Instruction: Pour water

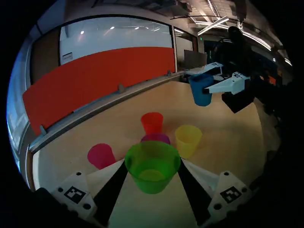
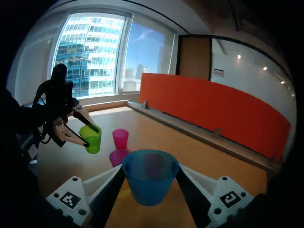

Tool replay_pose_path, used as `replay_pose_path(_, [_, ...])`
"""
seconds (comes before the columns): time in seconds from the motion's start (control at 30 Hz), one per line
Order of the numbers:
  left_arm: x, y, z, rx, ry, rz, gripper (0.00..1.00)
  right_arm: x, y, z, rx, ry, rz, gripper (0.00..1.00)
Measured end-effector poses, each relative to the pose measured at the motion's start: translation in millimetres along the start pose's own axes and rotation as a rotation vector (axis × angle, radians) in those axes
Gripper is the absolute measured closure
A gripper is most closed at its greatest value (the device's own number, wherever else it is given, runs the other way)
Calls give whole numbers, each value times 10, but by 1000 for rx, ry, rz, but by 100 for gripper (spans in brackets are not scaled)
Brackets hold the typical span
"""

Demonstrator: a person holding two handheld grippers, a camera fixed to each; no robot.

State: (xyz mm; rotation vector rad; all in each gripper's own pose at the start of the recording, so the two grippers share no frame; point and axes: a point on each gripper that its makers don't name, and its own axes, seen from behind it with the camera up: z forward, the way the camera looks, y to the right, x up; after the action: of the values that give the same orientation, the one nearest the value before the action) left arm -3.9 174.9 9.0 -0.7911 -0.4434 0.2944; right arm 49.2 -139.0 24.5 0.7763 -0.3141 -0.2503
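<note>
Left gripper (image 1: 152, 164) clamped on translucent green plastic cup (image 1: 152, 173), held above wooden worktop (image 1: 228, 136); right gripper (image 2: 150, 169) clamped on translucent blue plastic cup (image 2: 150, 184), above worktop too. Looked light, thin-walled, slick, squashable: best pinched mid-wall, gently, upright.

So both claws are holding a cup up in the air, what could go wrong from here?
The green cup in the left gripper and the blue cup in the right gripper are pinched only at their sides; tilting one could let it slip. A misaimed pour would likely wet the table. The yellow cup and purple cup stand on it nearby and might get knocked.
</note>
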Motion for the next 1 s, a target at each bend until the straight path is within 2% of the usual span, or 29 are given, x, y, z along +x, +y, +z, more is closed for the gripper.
replay_pose_path(0.2, [-216,-49,120,4,-63,13,13,-234,25,69,-1,-45,-4,9])
replay_pose_path(0.5, [-453,-62,259,-18,-129,-6,13,-456,1,141,8,-90,-4,9])
replay_pose_path(1.0, [-557,-84,392,-21,-137,-36,13,-581,-19,228,10,-121,4,9])
